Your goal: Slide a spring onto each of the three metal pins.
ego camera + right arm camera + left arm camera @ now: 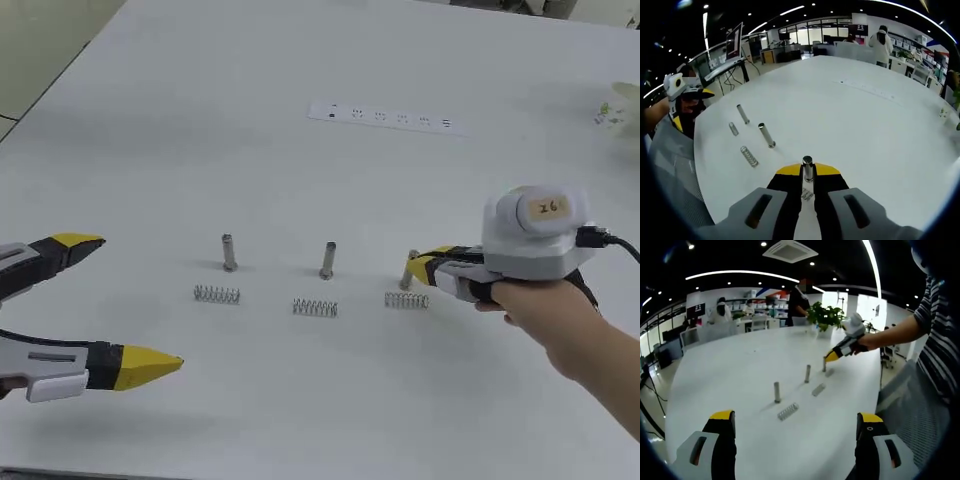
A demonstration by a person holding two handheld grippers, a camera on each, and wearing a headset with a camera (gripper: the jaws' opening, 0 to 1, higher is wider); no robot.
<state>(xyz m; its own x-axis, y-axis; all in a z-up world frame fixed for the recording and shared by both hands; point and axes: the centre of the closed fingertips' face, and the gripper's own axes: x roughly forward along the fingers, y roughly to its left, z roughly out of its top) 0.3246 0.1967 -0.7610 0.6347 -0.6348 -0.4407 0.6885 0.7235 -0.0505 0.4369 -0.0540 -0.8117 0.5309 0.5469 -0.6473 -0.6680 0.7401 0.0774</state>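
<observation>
- The right gripper point(808, 175) has its jaws pinched on the right pin point(807, 161). The left gripper point(140, 302) has its jaws wide apart, near left.
- Three springs point(315, 307) lie just near of the upright pins point(328, 260), and none is threaded.
- Hold that pin vertical and bring its spring point(407, 299) end-on.
- A handwritten "26" tops the right gripper. The power strip point(390, 116) markings are unreadable.

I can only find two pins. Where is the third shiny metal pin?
In the head view the third silver metal pin sits at the row's right end, between the jaws of the yellow-tipped right gripper, behind the rightmost coiled wire spring.
</observation>
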